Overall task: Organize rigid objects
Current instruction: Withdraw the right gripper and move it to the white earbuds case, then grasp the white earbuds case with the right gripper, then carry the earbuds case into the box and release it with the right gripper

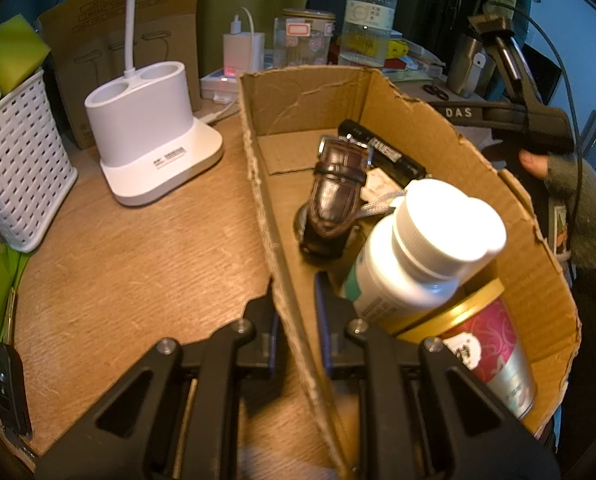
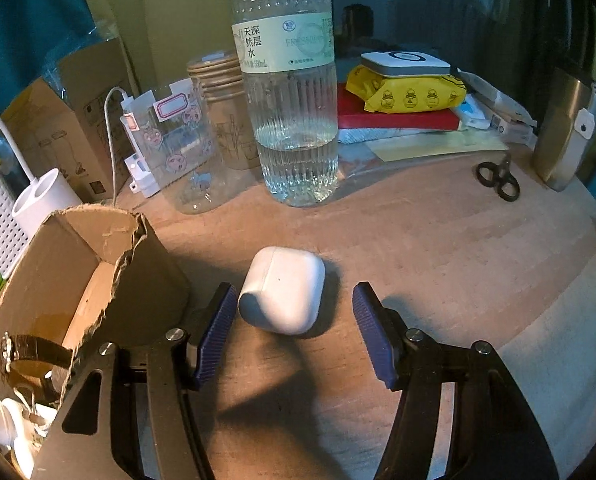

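Observation:
In the left wrist view my left gripper (image 1: pixel 296 292) is shut on the near side wall of an open cardboard box (image 1: pixel 309 96), one pad inside and one outside. The box holds a brown leather watch (image 1: pixel 333 196), a white pill bottle (image 1: pixel 417 256), a gold-lidded tin (image 1: pixel 485 340) and a black stick-shaped item (image 1: pixel 385 152). In the right wrist view a white earbud case (image 2: pixel 284 290) lies on the wooden table to the right of the box (image 2: pixel 98 236). My right gripper (image 2: pixel 294 289) is open around the case, and its blue pads do not touch it.
A water bottle (image 2: pixel 290 100), clear jars (image 2: pixel 178 140), small black scissors (image 2: pixel 497 180) and a steel cup (image 2: pixel 569 132) stand behind the case. Left of the box are a white lamp base (image 1: pixel 150 132), a white basket (image 1: pixel 18 160) and a car key (image 1: pixel 8 392).

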